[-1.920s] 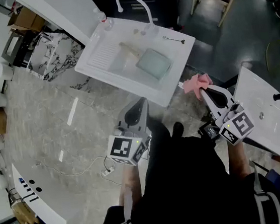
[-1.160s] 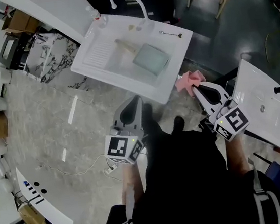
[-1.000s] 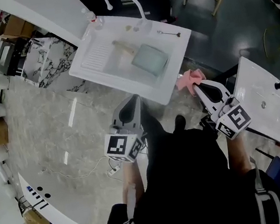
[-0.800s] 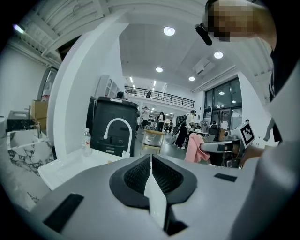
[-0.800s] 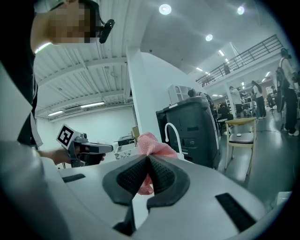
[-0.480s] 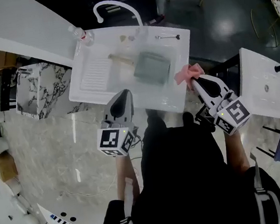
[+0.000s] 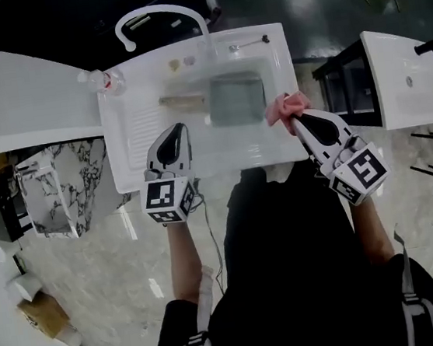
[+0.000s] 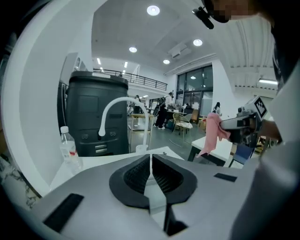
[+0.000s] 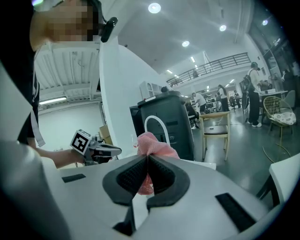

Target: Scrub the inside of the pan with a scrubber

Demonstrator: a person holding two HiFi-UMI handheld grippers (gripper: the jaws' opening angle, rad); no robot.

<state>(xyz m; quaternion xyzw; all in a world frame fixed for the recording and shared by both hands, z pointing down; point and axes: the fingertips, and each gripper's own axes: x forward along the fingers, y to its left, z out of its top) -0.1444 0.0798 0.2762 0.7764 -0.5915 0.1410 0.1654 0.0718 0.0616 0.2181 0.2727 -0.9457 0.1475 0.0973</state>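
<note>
Pan, likely that blurry grey-green square, lies in sink basin, unscrubbed. Pink scrubber pinched in right tongs, just beside basin's right rim. Left tongs closed tight, empty, over drainer. Approach step, I judge; next I lower scrubber into pan. White worktop, marble floor, open hall.

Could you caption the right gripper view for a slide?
Right gripper clamps a pink scrubber, faucet and left gripper beyond.
</note>
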